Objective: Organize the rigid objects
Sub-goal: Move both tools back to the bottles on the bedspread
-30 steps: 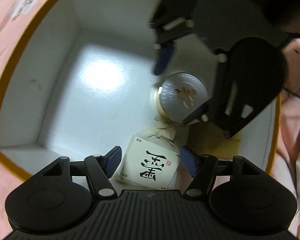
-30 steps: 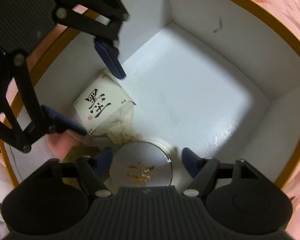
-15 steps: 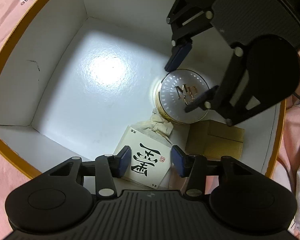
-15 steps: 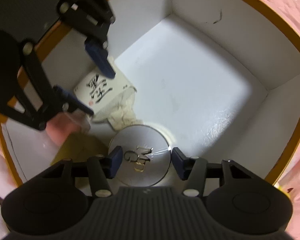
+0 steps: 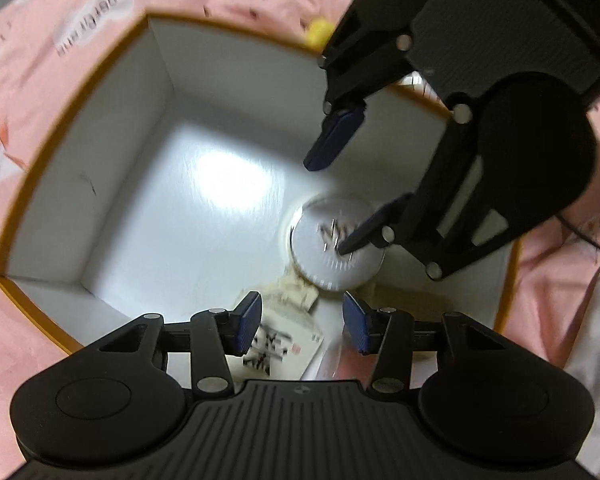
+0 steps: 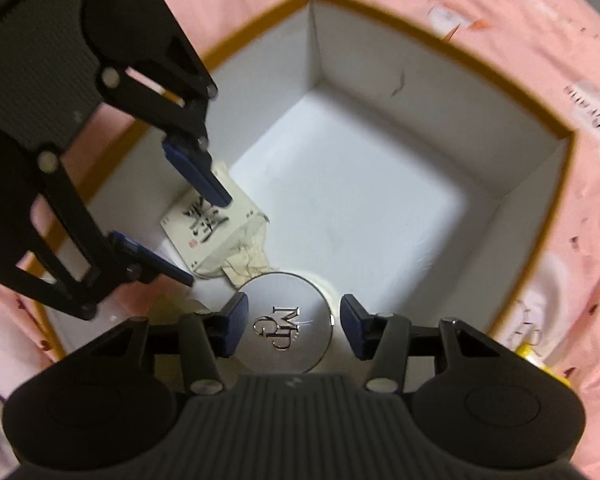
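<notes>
Both of your grippers have lifted since half a second ago: the box rim now shows on nearly all sides in each view, where before the walls filled the frame, and both sets of fingers have spread wider. Your left gripper (image 5: 302, 328) hangs released above the white card packet (image 5: 278, 344) with black calligraphy, touching nothing. Your right gripper (image 6: 290, 330) is likewise spread, its blue pads flanking the round silver tin (image 6: 286, 334) with clear gaps on both sides, so it grips nothing.

Location of items: the tin, the card packet and a crumpled cream pouch (image 6: 246, 258) between them sit together in one corner of the white box (image 6: 380, 220), beside a flat tan carton (image 5: 404, 300). The tin lid bears a gold monogram. The left view is motion-blurred, so the card's lettering is unreadable there.

Surface: the box floor is glossy white with a bright reflected glare patch; its rim is orange-brown, and one inner wall carries a small dark scuff. The box rests on a pink printed cloth (image 6: 540, 60). A small yellow object (image 6: 534, 354) lies on the cloth outside the box.
</notes>
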Action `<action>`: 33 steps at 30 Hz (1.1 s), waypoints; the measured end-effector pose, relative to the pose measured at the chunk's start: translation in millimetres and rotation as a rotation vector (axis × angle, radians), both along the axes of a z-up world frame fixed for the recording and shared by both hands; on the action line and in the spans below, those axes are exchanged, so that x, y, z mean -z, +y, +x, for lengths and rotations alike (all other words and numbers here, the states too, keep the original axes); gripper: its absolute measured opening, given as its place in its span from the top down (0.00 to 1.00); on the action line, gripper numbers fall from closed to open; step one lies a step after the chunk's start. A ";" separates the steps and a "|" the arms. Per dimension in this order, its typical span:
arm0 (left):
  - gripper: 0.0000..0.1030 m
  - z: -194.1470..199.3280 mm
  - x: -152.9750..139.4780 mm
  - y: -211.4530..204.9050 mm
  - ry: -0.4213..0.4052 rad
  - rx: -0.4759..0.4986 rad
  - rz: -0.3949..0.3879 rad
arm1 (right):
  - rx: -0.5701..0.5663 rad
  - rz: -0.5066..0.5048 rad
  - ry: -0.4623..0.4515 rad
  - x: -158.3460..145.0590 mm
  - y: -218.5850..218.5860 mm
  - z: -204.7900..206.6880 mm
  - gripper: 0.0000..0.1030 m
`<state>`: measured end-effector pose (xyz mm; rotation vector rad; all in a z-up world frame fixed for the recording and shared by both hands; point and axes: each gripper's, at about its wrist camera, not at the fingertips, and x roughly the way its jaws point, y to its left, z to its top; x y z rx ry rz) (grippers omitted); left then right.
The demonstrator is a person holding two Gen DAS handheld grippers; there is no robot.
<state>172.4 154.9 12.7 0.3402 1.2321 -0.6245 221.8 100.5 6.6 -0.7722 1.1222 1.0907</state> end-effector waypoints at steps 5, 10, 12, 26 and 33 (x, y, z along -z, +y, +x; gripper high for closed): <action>0.45 -12.9 -31.3 -23.4 -0.167 0.042 -0.027 | 0.068 0.079 -0.094 -42.6 -32.4 -9.0 0.49; 0.45 -17.9 -42.7 -60.2 -0.281 0.111 -0.063 | 0.212 0.153 -0.124 -67.0 -85.7 -1.8 0.48; 0.45 -12.7 -48.7 -74.3 -0.296 0.116 -0.087 | 0.264 0.169 -0.145 -69.2 -107.5 -0.7 0.48; 0.43 86.6 1.3 -149.2 -0.056 -0.226 -0.240 | 0.580 0.154 -0.172 -23.3 -231.0 36.6 0.57; 0.44 136.1 55.3 -155.1 0.090 -0.462 -0.171 | 0.666 0.205 -0.136 14.9 -248.1 68.2 0.61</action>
